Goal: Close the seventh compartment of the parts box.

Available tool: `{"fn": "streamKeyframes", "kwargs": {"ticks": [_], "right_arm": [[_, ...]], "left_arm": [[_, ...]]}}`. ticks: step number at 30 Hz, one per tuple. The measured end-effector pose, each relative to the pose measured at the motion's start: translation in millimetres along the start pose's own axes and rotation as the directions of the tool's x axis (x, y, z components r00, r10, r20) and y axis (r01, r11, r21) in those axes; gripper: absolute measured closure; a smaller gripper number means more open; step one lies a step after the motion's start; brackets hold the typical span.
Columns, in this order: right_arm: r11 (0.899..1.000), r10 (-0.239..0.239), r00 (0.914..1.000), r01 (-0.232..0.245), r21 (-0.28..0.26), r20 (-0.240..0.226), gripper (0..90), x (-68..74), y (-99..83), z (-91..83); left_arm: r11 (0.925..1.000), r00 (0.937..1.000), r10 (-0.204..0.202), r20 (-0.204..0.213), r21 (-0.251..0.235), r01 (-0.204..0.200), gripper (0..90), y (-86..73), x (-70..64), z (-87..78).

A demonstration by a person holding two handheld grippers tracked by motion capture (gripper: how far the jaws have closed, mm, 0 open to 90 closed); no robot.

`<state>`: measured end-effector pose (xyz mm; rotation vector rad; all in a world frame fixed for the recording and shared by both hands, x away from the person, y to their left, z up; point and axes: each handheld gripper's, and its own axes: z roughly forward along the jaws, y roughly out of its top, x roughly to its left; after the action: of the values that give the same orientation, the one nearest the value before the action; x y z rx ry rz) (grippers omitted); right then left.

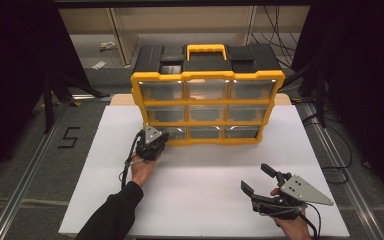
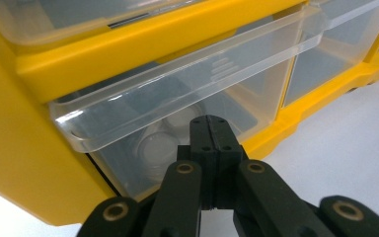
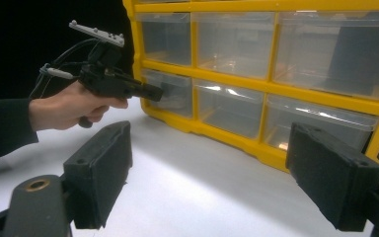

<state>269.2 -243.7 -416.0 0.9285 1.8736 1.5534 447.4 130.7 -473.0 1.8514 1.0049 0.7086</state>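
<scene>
A yellow and black drawer organizer with clear drawers stands upright at the far side of the white board. My left gripper is at its bottom left drawer. In the left gripper view the jaws are pressed together, their tips against the clear front of that drawer, just below its lip. Whitish round items lie inside the drawer. My right gripper hovers open near the front right of the board with nothing between its pads. From the right gripper view, the left gripper touches the organizer.
The white board covers the table, with bare room between the two grippers and in front of the organizer. A black "5" mark lies on the grey surface to the left. Cables run along the right side.
</scene>
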Motion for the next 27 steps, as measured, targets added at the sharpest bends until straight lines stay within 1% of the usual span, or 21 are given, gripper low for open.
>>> {"fn": "streamKeyframes", "kwargs": {"ticks": [10, 16, 24, 27], "right_arm": [[1.0, -0.003, 1.0, 0.003, -0.002, -0.001, 18.9, 0.2, 0.1, -0.1], [1.0, -0.006, 1.0, 0.006, -0.003, -0.003, 18.9, 0.7, 0.1, -0.2], [1.0, -0.001, 1.0, 0.001, -0.001, -0.002, 18.9, 0.1, 0.1, 0.1], [1.0, -0.005, 1.0, 0.005, -0.003, -0.005, 18.9, 0.6, 0.2, -0.5]], "left_arm": [[1.0, 1.0, 0.005, -0.007, -0.002, -0.005, 90.0, 0.9, 2.4, 2.2], [1.0, 0.9999, 0.001, -0.016, -0.003, -0.001, 90.0, 0.6, 4.4, 2.9], [1.0, 0.9999, -0.004, -0.012, 0.001, 0.004, 90.0, -0.3, 4.8, 3.9], [1.0, 0.9999, -0.007, -0.009, -0.003, 0.007, 89.9, 0.7, 5.4, 2.3]]}}
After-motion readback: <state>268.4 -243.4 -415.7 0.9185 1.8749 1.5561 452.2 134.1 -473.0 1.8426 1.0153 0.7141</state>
